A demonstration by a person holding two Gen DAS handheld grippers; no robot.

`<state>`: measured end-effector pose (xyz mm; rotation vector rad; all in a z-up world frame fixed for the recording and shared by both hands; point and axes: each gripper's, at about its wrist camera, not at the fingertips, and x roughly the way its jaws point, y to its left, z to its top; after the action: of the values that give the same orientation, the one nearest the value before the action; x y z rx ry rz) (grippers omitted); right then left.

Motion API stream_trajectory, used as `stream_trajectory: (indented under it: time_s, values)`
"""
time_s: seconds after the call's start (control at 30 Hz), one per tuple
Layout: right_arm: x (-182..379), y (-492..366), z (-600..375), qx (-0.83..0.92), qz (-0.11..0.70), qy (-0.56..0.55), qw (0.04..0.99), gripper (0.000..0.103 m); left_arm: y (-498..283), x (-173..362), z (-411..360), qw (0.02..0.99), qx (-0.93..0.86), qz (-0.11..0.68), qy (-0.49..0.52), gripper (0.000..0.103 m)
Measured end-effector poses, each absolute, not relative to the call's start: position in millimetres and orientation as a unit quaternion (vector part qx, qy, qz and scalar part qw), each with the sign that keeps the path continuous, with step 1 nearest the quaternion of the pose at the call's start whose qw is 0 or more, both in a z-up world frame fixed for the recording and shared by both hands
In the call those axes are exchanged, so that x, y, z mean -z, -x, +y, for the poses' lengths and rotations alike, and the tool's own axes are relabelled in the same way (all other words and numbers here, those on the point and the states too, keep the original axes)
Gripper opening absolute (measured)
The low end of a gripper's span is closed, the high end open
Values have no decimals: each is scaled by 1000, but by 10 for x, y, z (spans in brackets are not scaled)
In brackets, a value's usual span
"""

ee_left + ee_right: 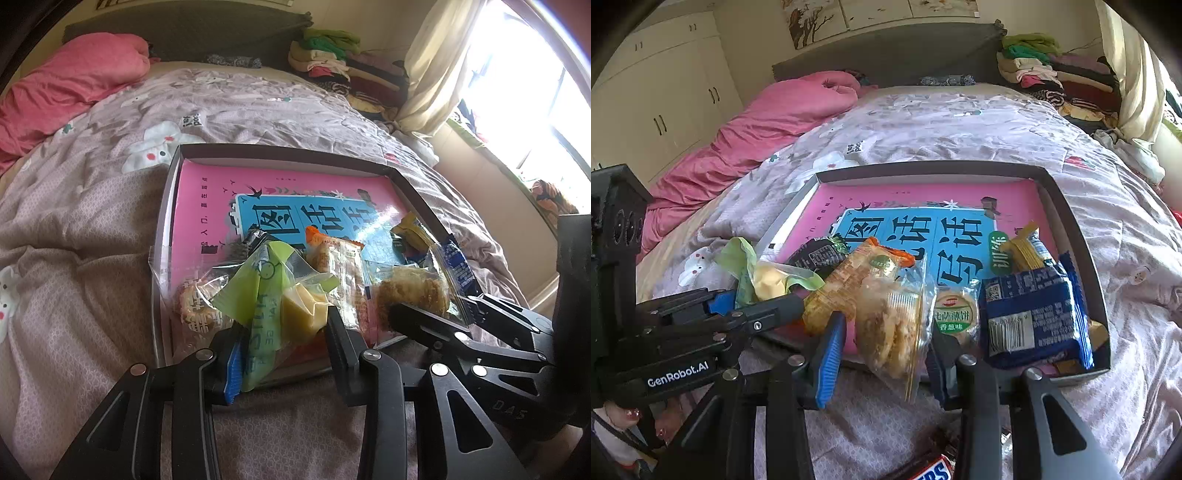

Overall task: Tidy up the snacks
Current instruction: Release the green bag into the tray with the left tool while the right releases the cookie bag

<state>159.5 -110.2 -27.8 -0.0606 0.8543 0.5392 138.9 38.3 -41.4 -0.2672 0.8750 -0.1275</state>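
Left tongs [280, 332] gripped the green-wrapped snack [273, 291] at lower centre over the box [288, 155]'s near edge, while right tongs [886, 350] stood slack around the clear-wrapped pastry [890, 325], long axis running up-frame.

"GenRobot.AI" stands in white on the left gripper [753, 306] body. "DAS" is stamped on the right gripper [436, 306]. Just below the box [1067, 206], a brown bar wrapper [931, 470] shows "ERS".
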Motion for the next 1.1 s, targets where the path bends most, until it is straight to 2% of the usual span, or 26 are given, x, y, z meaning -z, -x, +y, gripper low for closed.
stream_trajectory:
  time_s: [0.13,0.2,0.43,0.77,0.93,1.1]
  values:
    - [247,-1547,-1159,-253,403,27,879,42,-1385,411,378,896,62,420,130,41]
    - [235,-1533,-1188,-250,400,25,881,47,-1389,413,364,896,62,420,127,41]
    - [195,-1504,-1293,-241,394,14,887,47,-1383,415,363,897,61,419,127,43]
    - [64,-1418,-1423,-234,377,5,896,47,-1323,303,400,902,58,407,128,55]
    - [-11,-1388,-1555,-225,370,-4,901,47,-1293,259,433,904,56,403,134,56]
    - [-60,-1360,-1702,-216,367,-14,905,48,-1243,202,435,906,56,397,135,62]
